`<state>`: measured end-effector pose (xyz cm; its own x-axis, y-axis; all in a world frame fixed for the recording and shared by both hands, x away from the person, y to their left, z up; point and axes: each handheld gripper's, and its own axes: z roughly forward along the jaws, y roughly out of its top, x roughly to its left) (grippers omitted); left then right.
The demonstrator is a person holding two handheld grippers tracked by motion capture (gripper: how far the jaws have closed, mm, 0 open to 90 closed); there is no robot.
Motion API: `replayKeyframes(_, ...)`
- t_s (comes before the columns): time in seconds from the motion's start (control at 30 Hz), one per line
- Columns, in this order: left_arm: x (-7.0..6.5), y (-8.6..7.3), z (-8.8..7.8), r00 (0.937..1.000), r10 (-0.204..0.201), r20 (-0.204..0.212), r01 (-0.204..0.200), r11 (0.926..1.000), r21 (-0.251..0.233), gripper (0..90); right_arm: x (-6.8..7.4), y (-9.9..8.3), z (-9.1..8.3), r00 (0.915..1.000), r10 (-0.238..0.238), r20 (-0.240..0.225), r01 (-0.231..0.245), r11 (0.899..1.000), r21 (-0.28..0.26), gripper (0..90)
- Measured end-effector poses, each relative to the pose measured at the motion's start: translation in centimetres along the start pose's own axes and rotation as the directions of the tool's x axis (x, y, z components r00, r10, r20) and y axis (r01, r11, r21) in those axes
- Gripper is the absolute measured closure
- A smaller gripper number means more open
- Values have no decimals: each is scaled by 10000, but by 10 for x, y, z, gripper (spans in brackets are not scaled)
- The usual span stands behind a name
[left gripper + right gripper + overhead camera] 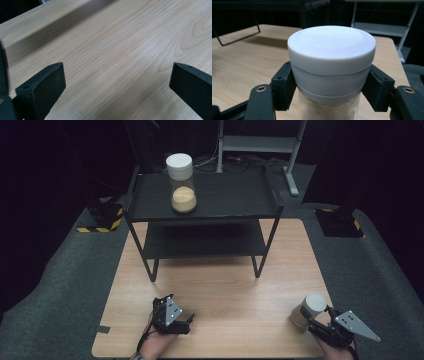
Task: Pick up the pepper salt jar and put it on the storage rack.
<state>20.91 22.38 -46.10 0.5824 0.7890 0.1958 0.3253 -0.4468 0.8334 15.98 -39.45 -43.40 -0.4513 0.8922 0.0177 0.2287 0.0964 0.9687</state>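
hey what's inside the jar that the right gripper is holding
The jar in the right gripper shows pale tan, sandy filling through the clear wall under its white lid. The lid and the fingers hide how full it is.

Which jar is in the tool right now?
The jar at the table's near right corner, clamped at its white lid by the right tool. The other jar stands free on the shelf's top.

Lab: dark drapes [45, 195], hazard-taped stand bases [102, 217].

Second jar [180, 182] on black shelf [225, 195]
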Motion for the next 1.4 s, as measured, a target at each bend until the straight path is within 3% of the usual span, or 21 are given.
replayKeyframes(0.33,1,-1,0,10000,-5,35,5,10000,-37,8,13,19,9,9966,13,-821,-49,9990,-438,343)
replayKeyframes(0.63,0,-1,-1,10000,11,39,-11,10000,-80,8,31,44,35,9848,-208,-1725,79,9972,-748,342)
replayKeyframes(1.4,4,-2,-1,9998,15,212,-13,9999,-118,8,64,111,84,9626,-712,-2613,364,9901,-1359,343)
